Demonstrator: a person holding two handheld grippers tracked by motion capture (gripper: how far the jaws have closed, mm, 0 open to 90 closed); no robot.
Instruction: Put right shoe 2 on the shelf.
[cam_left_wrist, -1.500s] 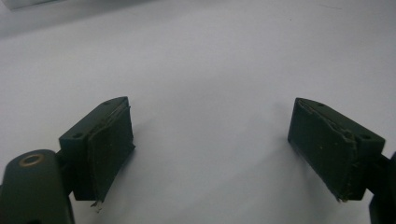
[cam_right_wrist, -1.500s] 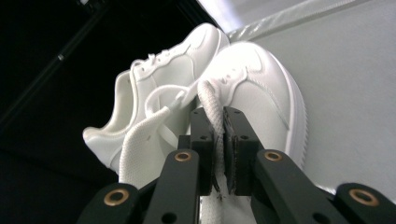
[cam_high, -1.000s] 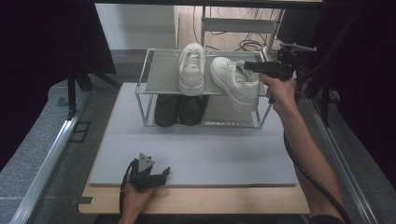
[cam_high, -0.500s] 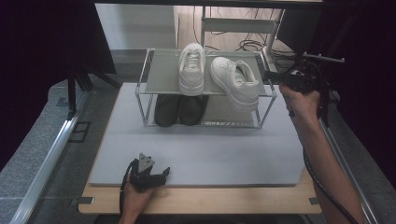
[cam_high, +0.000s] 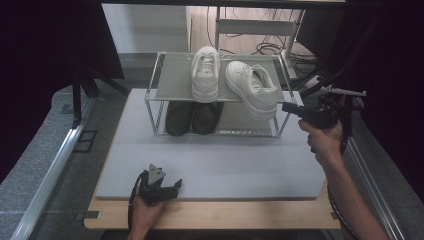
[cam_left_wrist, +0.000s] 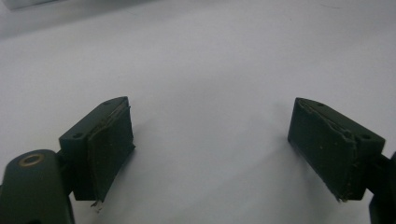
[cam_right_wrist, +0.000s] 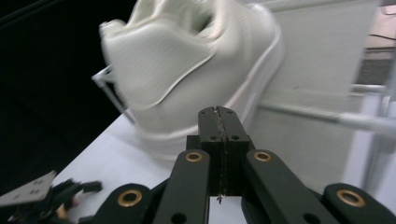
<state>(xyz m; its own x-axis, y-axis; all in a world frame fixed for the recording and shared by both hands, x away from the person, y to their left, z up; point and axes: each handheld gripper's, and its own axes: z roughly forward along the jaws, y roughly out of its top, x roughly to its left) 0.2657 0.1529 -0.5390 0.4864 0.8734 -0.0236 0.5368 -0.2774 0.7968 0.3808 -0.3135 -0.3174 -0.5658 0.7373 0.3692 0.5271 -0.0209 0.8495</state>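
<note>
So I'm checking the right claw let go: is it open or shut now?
Shut. In the right gripper view the right claw has its two pads pressed together, nothing between them, just short of the white sneaker.

We see a wooden counter (cam_high: 210, 214) topped by a pale grey mat (cam_high: 220, 160) across the middle of the frame. On the mat's far part, in the upper centre, stands a wire shoe shelf (cam_high: 175, 80). Two white sneakers (cam_high: 205, 74) (cam_high: 251, 87) sit on its top tier, the right one overhanging its front edge, and a pair of black shoes (cam_high: 193, 117) rests underneath.
</note>
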